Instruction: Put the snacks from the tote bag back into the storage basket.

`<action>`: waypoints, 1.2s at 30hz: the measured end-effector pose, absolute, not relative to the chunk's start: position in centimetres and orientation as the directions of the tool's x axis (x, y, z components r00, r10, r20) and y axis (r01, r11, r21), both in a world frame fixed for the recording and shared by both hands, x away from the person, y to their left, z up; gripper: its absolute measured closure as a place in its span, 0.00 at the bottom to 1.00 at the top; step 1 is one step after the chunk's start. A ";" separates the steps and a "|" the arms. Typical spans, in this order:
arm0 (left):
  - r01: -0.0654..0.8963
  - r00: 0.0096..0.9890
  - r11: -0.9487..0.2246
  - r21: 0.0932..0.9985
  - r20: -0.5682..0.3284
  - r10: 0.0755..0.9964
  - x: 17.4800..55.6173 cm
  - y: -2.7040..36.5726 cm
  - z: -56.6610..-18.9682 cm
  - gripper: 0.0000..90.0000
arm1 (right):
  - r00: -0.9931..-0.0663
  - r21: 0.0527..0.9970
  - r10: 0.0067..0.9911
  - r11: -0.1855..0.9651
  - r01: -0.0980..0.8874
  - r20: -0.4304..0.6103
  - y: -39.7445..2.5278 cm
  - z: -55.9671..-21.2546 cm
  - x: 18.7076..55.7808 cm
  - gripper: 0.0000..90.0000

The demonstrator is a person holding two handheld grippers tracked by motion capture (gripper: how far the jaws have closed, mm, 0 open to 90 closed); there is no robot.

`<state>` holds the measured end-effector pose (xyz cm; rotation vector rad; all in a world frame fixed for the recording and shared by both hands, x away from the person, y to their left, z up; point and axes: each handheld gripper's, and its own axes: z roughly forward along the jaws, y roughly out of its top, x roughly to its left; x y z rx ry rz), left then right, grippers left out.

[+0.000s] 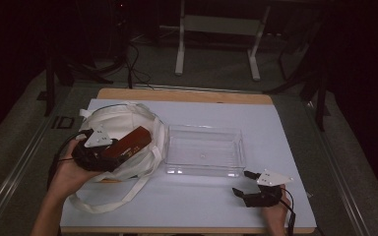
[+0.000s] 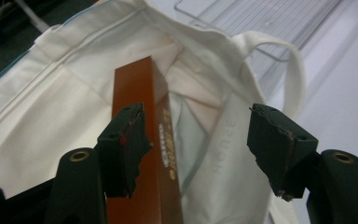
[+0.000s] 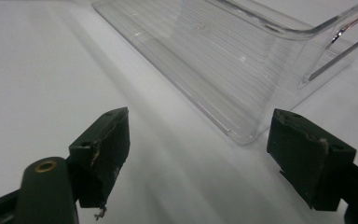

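Your left tongs (image 2: 196, 140) spread wide over the mouth of a soft cream canvas tote bag (image 1: 120, 123), slim rust-brown rectangular box (image 2: 144, 140) sticking out against one jaw, not clamped, your right tongs (image 3: 198, 154) wide open, empty, near a clear ribbed plastic tray (image 1: 236, 147), matte white surface (image 1: 202, 201).

- Clear plastic tray (image 1: 204, 169) is seen near the tabletop's middle, just right of the white fabric, nothing inside; ribbed floor (image 3: 223, 60) is visible through its wall.
- Tabletop (image 1: 275, 132) is covered with a pale sheet; a wooden edge (image 1: 187, 95) is exposed along the far side.
- White stand (image 1: 217, 24) with two legs is seen on the floor beyond.
- Dark cables (image 1: 135, 69) are trailed on grey floor, far left.
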<state>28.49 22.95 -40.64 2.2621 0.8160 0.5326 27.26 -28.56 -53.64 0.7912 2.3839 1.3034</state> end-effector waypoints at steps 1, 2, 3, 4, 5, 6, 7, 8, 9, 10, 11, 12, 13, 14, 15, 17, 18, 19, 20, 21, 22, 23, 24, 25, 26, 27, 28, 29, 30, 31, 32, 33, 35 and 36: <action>0.409 0.718 -0.585 0.700 0.149 0.680 28.6 23.0 -40.7 0.41 | -0.799 0.843 0.601 0.434 0.318 -0.007 -28.6 -53.6 27.3 0.23; 0.413 0.714 -0.586 0.697 0.152 0.684 28.7 23.1 -40.7 0.41 | -0.799 0.843 0.601 0.434 0.318 -0.007 -28.6 -53.6 27.3 0.23; 0.416 0.711 -0.588 0.694 0.155 0.685 28.7 23.2 -40.6 0.41 | -0.800 0.843 0.600 0.434 0.318 -0.007 -28.6 -53.6 27.3 0.23; 0.419 0.711 -0.589 0.691 0.154 0.686 28.8 23.3 -40.6 0.41 | -0.800 0.843 0.600 0.434 0.318 -0.007 -28.6 -53.6 27.3 0.23; 0.421 0.709 -0.589 0.690 0.155 0.688 28.9 23.4 -40.6 0.40 | -0.799 0.843 0.601 0.433 0.319 -0.006 -28.6 -53.6 27.3 0.23; 0.423 0.709 -0.590 0.688 0.154 0.688 29.0 23.4 -40.7 0.40 | -0.799 0.843 0.601 0.433 0.319 -0.006 -28.6 -53.6 27.3 0.23; 0.424 0.709 -0.593 0.685 0.156 0.687 29.1 23.5 -40.7 0.40 | -0.799 0.843 0.601 0.433 0.319 -0.006 -28.6 -53.6 27.3 0.23; 0.429 0.706 -0.594 0.681 0.157 0.690 29.2 23.6 -40.7 0.40 | -0.800 0.843 0.600 0.433 0.319 -0.006 -28.6 -53.6 27.3 0.23; 0.433 0.703 -0.598 0.674 0.163 0.692 29.3 23.6 -40.7 0.39 | -0.800 0.843 0.600 0.433 0.319 -0.006 -28.6 -53.6 27.3 0.23; 0.438 0.702 -0.598 0.671 0.161 0.694 29.4 23.7 -40.7 0.39 | -0.800 0.843 0.600 0.434 0.319 -0.006 -28.6 -53.6 27.3 0.23; 0.443 0.701 -0.598 0.668 0.158 0.695 29.7 23.9 -40.6 0.39 | -0.800 0.843 0.600 0.433 0.319 -0.005 -28.6 -53.6 27.3 0.23; 0.446 0.699 -0.598 0.666 0.158 0.698 29.8 24.0 -40.6 0.39 | -0.800 0.843 0.600 0.433 0.320 -0.005 -28.6 -53.6 27.3 0.23; 0.449 0.697 -0.598 0.663 0.158 0.699 29.9 24.0 -40.6 0.39 | -0.801 0.843 0.599 0.433 0.319 -0.005 -28.6 -53.6 27.3 0.23; 0.451 0.699 -0.601 0.660 0.158 0.698 30.1 24.1 -40.6 0.39 | -0.800 0.843 0.599 0.433 0.319 -0.005 -28.6 -53.6 27.3 0.23; 0.453 0.699 -0.603 0.657 0.158 0.697 30.2 24.2 -40.6 0.39 | -0.801 0.843 0.599 0.432 0.319 -0.004 -28.6 -53.6 27.3 0.23; 0.456 0.698 -0.604 0.653 0.158 0.699 30.3 24.2 -40.7 0.39 | -0.801 0.843 0.599 0.432 0.319 -0.004 -28.6 -53.6 27.3 0.23; 0.458 0.696 -0.602 0.654 0.157 0.700 30.5 24.3 -40.7 0.39 | -0.801 0.844 0.599 0.431 0.319 -0.003 -28.6 -53.6 27.3 0.23; 0.465 0.694 -0.600 0.651 0.153 0.704 30.5 24.4 -40.7 0.39 | -0.801 0.844 0.598 0.431 0.320 -0.002 -28.6 -53.6 27.3 0.23; 0.466 0.694 -0.601 0.649 0.153 0.703 30.6 24.5 -40.7 0.39 | -0.802 0.844 0.598 0.430 0.319 -0.001 -28.6 -53.6 27.3 0.23; 0.469 0.693 -0.601 0.647 0.151 0.704 30.7 24.5 -40.7 0.39 | -0.803 0.845 0.596 0.429 0.318 -0.001 -28.6 -53.6 27.3 0.23; 0.471 0.691 -0.598 0.648 0.150 0.707 30.8 24.6 -40.7 0.39 | -0.803 0.846 0.596 0.429 0.316 -0.002 -28.6 -53.6 27.3 0.23; 0.475 0.688 -0.597 0.646 0.150 0.710 30.9 24.7 -40.8 0.39 | -0.803 0.847 0.596 0.428 0.316 -0.001 -28.7 -53.6 27.3 0.23; 0.482 0.684 -0.597 0.642 0.150 0.714 31.0 24.7 -40.8 0.38 | -0.803 0.847 0.596 0.428 0.315 -0.001 -28.7 -53.6 27.3 0.23; 0.485 0.684 -0.599 0.637 0.151 0.713 31.1 24.8 -40.8 0.37 | -0.803 0.847 0.595 0.427 0.315 -0.001 -28.7 -53.6 27.3 0.23; 0.488 0.684 -0.599 0.635 0.148 0.715 31.2 24.9 -40.8 0.37 | -0.804 0.847 0.595 0.427 0.315 -0.001 -28.7 -53.6 27.3 0.23; 0.491 0.682 -0.598 0.633 0.148 0.716 31.3 25.0 -40.8 0.37 | -0.804 0.848 0.595 0.427 0.315 -0.001 -28.7 -53.6 27.3 0.23; 0.494 0.680 -0.598 0.632 0.147 0.718 31.4 25.0 -40.8 0.36 | -0.803 0.848 0.595 0.427 0.315 -0.001 -28.7 -53.6 27.3 0.23; 0.498 0.678 -0.595 0.630 0.144 0.720 31.5 25.1 -40.9 0.35 | -0.803 0.848 0.596 0.427 0.315 -0.001 -28.7 -53.6 27.3 0.23; 0.501 0.678 -0.593 0.630 0.140 0.722 31.6 25.2 -40.9 0.34 | -0.803 0.848 0.596 0.426 0.315 -0.001 -28.7 -53.6 27.3 0.23; 0.504 0.676 -0.592 0.629 0.138 0.723 31.6 25.2 -40.9 0.33 | -0.803 0.848 0.596 0.427 0.315 -0.002 -28.7 -53.6 27.3 0.23; 0.507 0.677 -0.595 0.624 0.138 0.723 31.7 25.3 -41.0 0.33 | -0.803 0.848 0.596 0.426 0.315 -0.001 -28.7 -53.6 27.3 0.23; 0.512 0.676 -0.592 0.623 0.133 0.725 31.8 25.3 -41.0 0.33 | -0.803 0.849 0.597 0.425 0.315 -0.001 -28.7 -53.6 27.3 0.23; 0.520 0.678 -0.595 0.613 0.127 0.724 32.0 25.5 -41.2 0.32 | -0.803 0.850 0.596 0.425 0.313 -0.003 -28.7 -53.6 27.3 0.23; 0.525 0.679 -0.595 0.608 0.123 0.724 32.1 25.5 -41.3 0.32 | -0.803 0.849 0.596 0.425 0.313 -0.003 -28.7 -53.6 27.3 0.23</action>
